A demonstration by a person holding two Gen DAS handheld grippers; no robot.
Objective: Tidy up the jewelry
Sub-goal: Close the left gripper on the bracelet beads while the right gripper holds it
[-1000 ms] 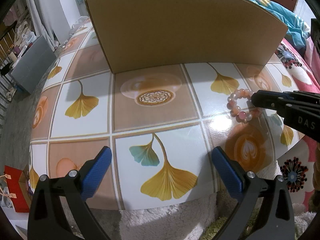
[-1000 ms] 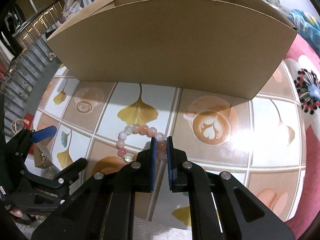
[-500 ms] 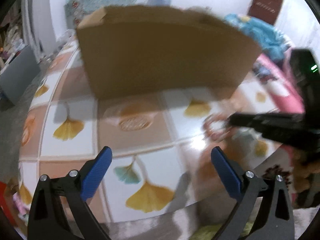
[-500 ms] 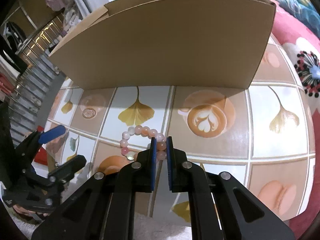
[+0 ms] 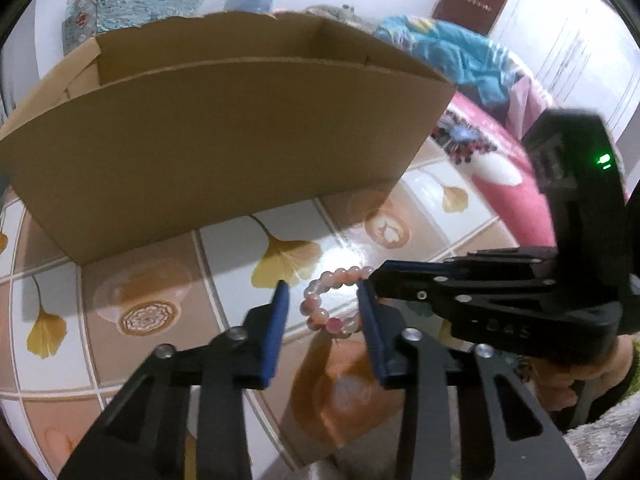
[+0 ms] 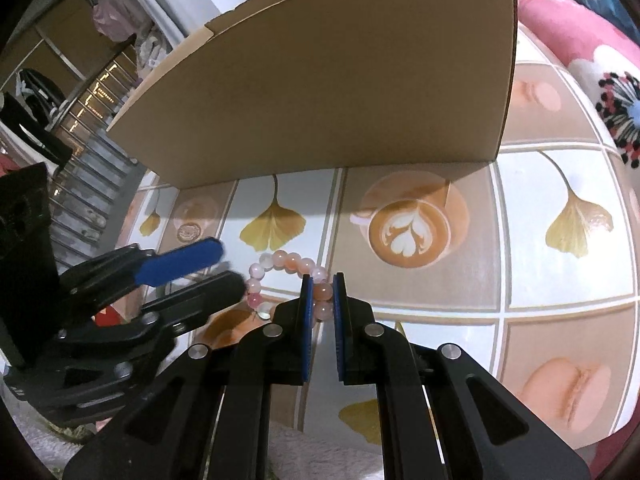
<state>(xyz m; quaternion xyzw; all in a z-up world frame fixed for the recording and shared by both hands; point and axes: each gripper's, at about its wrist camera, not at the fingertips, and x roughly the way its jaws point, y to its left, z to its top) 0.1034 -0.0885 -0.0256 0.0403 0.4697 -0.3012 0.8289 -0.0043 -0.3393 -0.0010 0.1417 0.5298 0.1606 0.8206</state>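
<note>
Bracelet (image 6: 288, 280) of pink beads, low centre over the table (image 6: 560, 264), pinched by the right gripper (image 6: 320, 296); left gripper (image 5: 322, 312), just narrowed, brackets it untouching, so tugging could snap it.

The bracelet (image 5: 326, 304) is a small ring of round, shiny beads in pink, peach and milky white, with one darker pink bead and one clear one. It sits low over the surface (image 6: 540, 240), in front of the long side of the big brown box (image 5: 224, 136), near a yellow leaf picture. The right tongs (image 6: 320, 292) pinch a couple of its peach beads and the rest of the ring sticks out to the left, and the left tongs (image 5: 324, 300) have just been closing, with the ring between their blue pads.
</note>
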